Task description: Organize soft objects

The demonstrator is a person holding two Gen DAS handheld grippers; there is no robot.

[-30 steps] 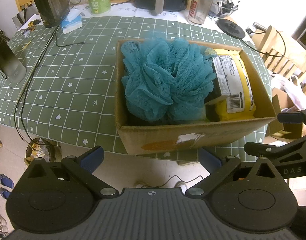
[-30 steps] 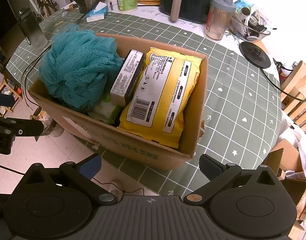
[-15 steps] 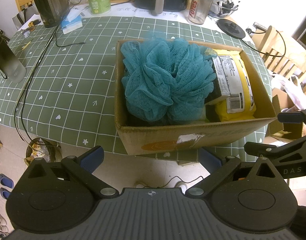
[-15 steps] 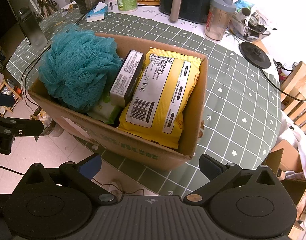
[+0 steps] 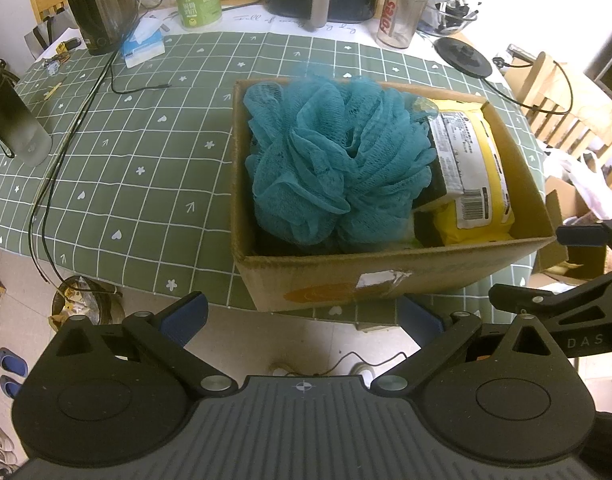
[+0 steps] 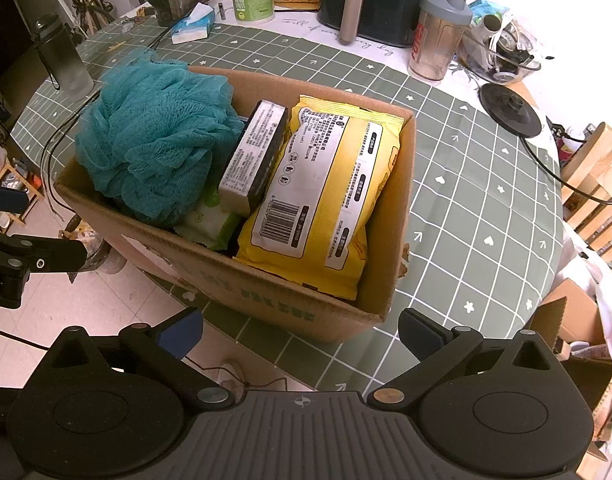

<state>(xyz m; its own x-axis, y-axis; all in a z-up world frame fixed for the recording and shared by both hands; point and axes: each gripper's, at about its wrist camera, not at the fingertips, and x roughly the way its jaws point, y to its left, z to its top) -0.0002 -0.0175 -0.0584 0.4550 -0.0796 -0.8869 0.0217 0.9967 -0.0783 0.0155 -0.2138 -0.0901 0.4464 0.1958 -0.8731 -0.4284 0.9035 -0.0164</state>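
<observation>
Behind box (image 5: 386, 276): shaker bottle (image 5: 400, 14) reads "FOYES".

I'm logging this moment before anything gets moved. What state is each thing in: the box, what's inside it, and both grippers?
Cardboard box: open-topped, on the table edge, full.
Teal bath pouf: in the box, bulging above the rim.
Yellow pack: in the box, leaning on the right wall.
Black and white carton: wedged on edge between pouf and pack.
Green and white pack: low down, mostly hidden.
Left gripper: open, empty.
Right gripper: open, empty.
</observation>
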